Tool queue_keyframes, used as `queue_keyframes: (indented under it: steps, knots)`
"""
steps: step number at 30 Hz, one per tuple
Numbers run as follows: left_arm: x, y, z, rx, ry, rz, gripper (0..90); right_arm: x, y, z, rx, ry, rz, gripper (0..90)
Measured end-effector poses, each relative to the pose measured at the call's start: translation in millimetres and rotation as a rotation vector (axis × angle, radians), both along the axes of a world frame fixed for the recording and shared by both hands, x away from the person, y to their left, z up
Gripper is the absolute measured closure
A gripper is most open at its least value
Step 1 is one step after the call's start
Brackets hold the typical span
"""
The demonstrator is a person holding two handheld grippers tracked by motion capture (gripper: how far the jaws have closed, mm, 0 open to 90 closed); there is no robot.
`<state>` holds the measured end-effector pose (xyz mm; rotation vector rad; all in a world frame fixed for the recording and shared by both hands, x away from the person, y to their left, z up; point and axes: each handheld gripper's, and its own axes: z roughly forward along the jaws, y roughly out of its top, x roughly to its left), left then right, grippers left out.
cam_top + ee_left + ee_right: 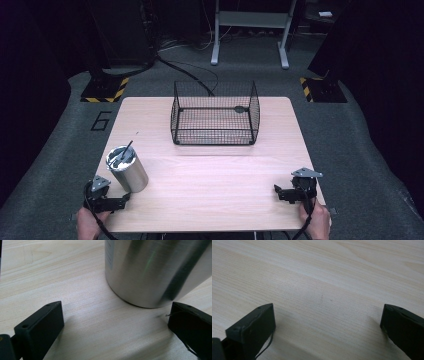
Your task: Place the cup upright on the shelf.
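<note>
Both tools sit at the near edge of the worktop (pixel 210 200), one at each near corner. My left tool (pixel 122 199) rests by the near left corner with its jaws spread wide and nothing between them; in the left gripper view the black jaws frame bare wood, and the can (pixel 155 270) stands just beyond them, a little toward the right jaw — close, but not yet touched. That can (pixel 128 169) is a brushed-metal cylinder, upright near the left edge, with a thin dark rod (pixel 126 149) leaning out of its open top. My right tool (pixel 278 190) lies by the near right corner, jaws just as wide and holding nothing, with plain wood ahead of it in the right gripper view.

Toward the far edge, about midway across, stands the wire basket (pixel 215 131), open at the top and well apart from the can.

I judge this to be the reach before the first grasp — nothing is lifted yet. Next I would push the left tool forward so both jaws straddle the can low on its wall, centring it first, then close firmly; the smooth metal may slip, and the rod could tip out if I tilt it.
</note>
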<state>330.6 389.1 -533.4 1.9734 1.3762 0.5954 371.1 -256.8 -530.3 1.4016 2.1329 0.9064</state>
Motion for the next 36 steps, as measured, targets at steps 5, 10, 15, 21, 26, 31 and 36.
queue_keyframes:
  steps: [5, 10, 15, 21, 26, 31, 36]
  knots:
    - [-0.2, -0.1, 0.1, -0.001, 0.003, 0.001, 0.2, -0.7, 1.7, 0.3, 0.004, 0.005, -0.019, 0.0]
    - [0.2, 1.0, 1.6, 0.007, 0.017, -0.011, 0.1, -0.3, 1.9, 0.1, 0.004, 0.001, -0.018, 0.0]
    - [0.8, 1.2, 1.6, 0.008, 0.016, -0.009, 0.1, 1.6, 1.1, 0.4, 0.007, 0.003, 0.009, 0.0]
    - [0.2, 1.1, 1.6, 0.009, 0.017, -0.009, 0.2, 2.7, 0.4, 0.5, -0.002, 0.008, 0.027, 0.0]
    - [-0.5, 0.3, 0.7, -0.005, 0.001, -0.024, 0.0, 2.9, 0.3, 0.4, -0.003, 0.007, 0.03, 0.0]
    - [-6.6, 1.0, 6.4, -0.069, -0.033, -0.04, 0.0, 2.8, 0.3, 0.4, -0.003, 0.008, 0.029, 0.0]
    - [-12.6, -2.8, 19.8, -0.108, -0.075, -0.074, 0.0, 2.8, 0.3, 0.4, -0.003, 0.007, 0.03, 0.0]
